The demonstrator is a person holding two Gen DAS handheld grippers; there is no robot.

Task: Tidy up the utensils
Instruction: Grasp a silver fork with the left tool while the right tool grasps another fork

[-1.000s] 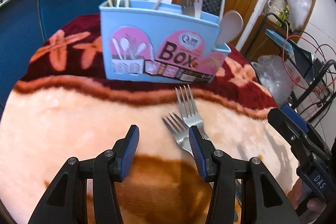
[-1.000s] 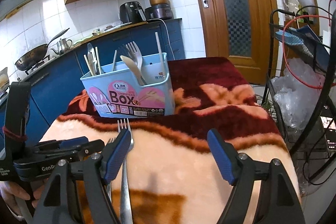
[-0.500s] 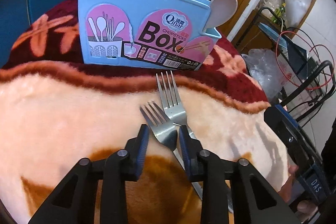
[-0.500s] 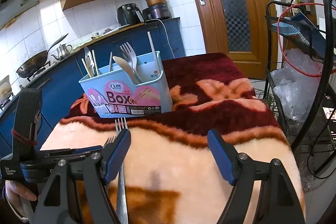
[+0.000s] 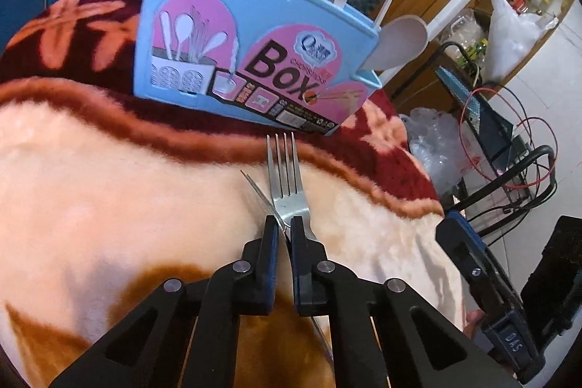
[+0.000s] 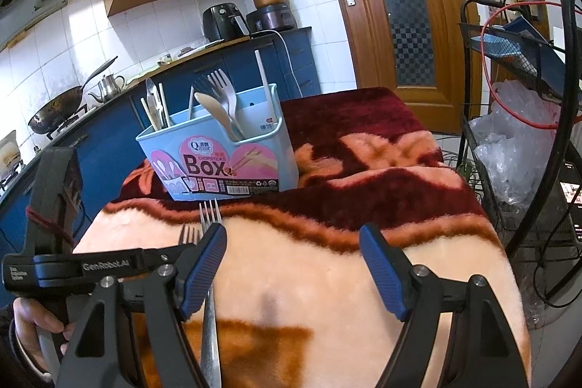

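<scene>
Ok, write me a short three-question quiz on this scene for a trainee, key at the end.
1. True or false: the right gripper has its jaws shut.
2. Where does the blue utensil box stand? A: on the blanket. B: on the kitchen counter. C: on the floor.
3. Fill in: the left gripper is shut on a ____.

Key
1. False: the jaws stand wide open with nothing between them.
2. A.
3. fork: tilted on its edge, and the jaws have just been closing around it.
</scene>
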